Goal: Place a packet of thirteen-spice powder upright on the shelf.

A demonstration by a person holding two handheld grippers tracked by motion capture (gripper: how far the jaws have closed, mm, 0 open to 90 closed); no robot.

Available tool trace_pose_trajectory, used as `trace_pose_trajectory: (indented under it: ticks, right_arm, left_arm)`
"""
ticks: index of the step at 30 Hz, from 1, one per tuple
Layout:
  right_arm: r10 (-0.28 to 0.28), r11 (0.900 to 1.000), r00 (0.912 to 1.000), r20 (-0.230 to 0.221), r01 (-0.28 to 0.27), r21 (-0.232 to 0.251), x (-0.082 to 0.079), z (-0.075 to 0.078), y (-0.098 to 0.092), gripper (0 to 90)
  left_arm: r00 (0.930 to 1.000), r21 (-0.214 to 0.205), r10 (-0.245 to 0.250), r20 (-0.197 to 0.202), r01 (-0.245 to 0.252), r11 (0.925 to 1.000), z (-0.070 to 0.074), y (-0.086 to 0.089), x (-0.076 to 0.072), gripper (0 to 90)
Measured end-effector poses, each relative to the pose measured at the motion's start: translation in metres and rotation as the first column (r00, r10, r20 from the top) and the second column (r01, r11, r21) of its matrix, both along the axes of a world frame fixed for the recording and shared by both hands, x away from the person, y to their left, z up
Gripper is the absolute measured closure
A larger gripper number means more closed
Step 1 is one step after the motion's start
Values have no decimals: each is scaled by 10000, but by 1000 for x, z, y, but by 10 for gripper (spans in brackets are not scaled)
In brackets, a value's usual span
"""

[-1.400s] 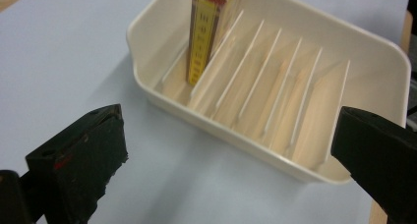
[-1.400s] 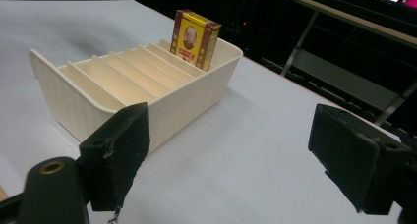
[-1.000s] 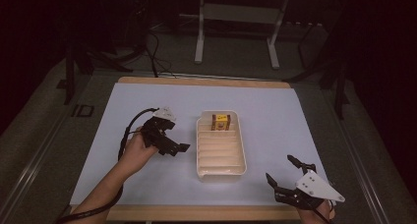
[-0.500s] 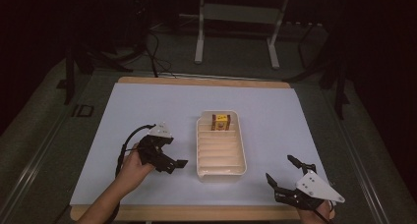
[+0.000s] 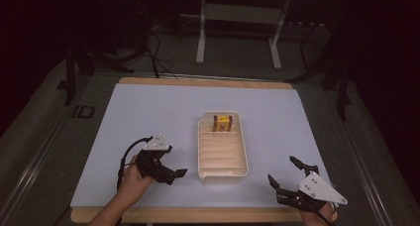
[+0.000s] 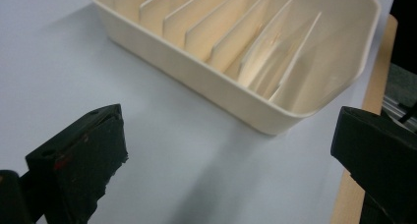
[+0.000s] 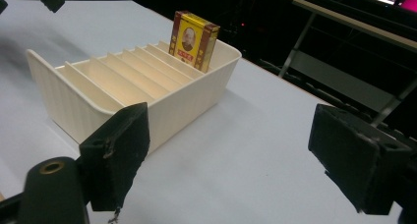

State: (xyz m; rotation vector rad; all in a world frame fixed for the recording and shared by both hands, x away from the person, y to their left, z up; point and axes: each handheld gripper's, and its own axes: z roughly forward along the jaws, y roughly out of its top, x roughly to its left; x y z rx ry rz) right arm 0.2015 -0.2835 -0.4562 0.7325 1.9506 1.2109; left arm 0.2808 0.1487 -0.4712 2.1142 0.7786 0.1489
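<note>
High view: slotted tray (image 5: 222, 149) mid-desk, small box (image 5: 223, 123) upright in its far slot for tidy filing; left tongs (image 5: 179, 173) and right tongs (image 5: 284, 174) both spread, empty, near the front edge.

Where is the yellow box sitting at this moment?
In the high view the yellow box stands upright in the farthest slot of the cream divided tray, mid-table, well away from both tongs.

Dark room, grey floor (image 5: 233, 62), white metal stand (image 5: 237, 18), black cables (image 5: 153, 52)
</note>
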Motion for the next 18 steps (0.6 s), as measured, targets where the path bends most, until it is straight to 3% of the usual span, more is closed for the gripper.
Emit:
trace_pose_trajectory:
  ticks: [6,18]
  right_arm:
    - [9,10000,10000,-22,-9,12,0,0,0,157]
    - [28,10000,10000,-28,-28,-40,-1,0,1,157]
  left_arm:
    - [9998,-177,199,-26,-200,9996,-3,7,-3,3]
    - [9986,-602,381,365,-358,9975,-1,10,-6,3]
